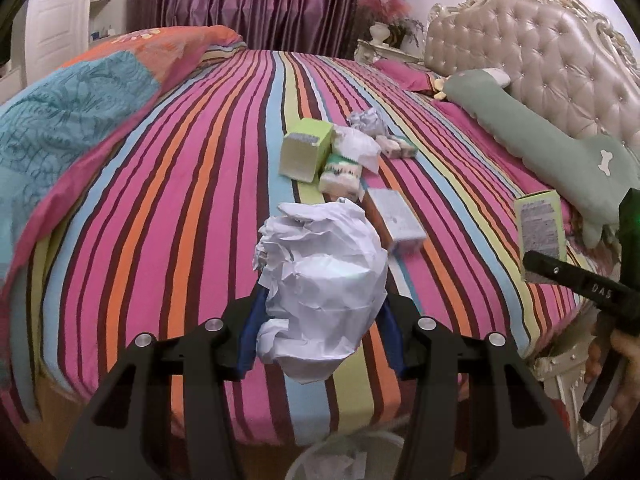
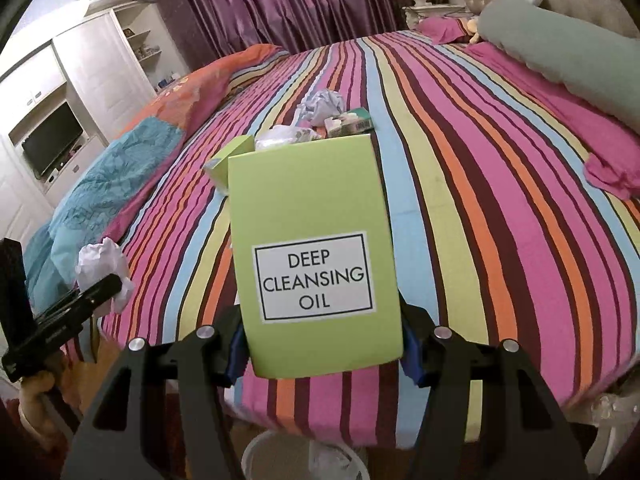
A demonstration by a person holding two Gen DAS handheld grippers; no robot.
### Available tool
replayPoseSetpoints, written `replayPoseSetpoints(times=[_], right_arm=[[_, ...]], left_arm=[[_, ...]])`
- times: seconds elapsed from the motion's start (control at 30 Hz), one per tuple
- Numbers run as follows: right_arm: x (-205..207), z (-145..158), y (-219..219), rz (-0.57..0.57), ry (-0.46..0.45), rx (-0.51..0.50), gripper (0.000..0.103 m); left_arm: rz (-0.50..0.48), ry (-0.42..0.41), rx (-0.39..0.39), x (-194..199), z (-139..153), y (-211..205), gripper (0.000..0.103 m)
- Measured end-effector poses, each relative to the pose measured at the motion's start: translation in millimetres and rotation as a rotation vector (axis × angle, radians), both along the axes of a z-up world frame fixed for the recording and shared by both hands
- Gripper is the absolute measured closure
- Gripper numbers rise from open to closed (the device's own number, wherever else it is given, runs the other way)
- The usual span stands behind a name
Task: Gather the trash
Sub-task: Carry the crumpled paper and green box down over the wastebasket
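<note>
My left gripper (image 1: 320,304) is shut on a large crumpled white paper ball (image 1: 320,288), held above the near edge of the striped bed (image 1: 180,200). My right gripper (image 2: 320,344) is shut on a green "Deep Cleansing Oil" box (image 2: 316,248); the box also shows in the left wrist view (image 1: 540,228). The paper ball also shows in the right wrist view (image 2: 104,272). More trash lies mid-bed: a green box (image 1: 306,148), a tissue pack (image 1: 340,176), a grey-orange box (image 1: 396,216) and a small paper ball (image 1: 366,120). A white waste bin (image 1: 344,456) stands on the floor below both grippers (image 2: 304,460).
A turquoise and orange quilt (image 1: 80,120) lies bunched on the bed's left. A long green pillow (image 1: 540,140) rests against the tufted headboard (image 1: 540,52). A nightstand with a vase (image 1: 380,36) stands beyond. White cabinets with a TV (image 2: 52,144) line the left wall.
</note>
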State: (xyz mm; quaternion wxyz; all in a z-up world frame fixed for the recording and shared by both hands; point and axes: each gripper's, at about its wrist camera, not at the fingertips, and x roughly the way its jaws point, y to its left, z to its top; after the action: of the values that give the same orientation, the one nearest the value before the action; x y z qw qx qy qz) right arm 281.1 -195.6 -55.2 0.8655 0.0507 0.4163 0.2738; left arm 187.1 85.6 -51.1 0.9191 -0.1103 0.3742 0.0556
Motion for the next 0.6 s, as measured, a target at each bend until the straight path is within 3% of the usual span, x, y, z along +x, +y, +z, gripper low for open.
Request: replayPoseSetpoints(times=[0.6], right_arm=[[-109, -14, -8, 0.037, 0.02, 0.022, 0.046]], left_arm=[[-0.064, 0.045, -0.015, -100, -26, -33, 0.054]])
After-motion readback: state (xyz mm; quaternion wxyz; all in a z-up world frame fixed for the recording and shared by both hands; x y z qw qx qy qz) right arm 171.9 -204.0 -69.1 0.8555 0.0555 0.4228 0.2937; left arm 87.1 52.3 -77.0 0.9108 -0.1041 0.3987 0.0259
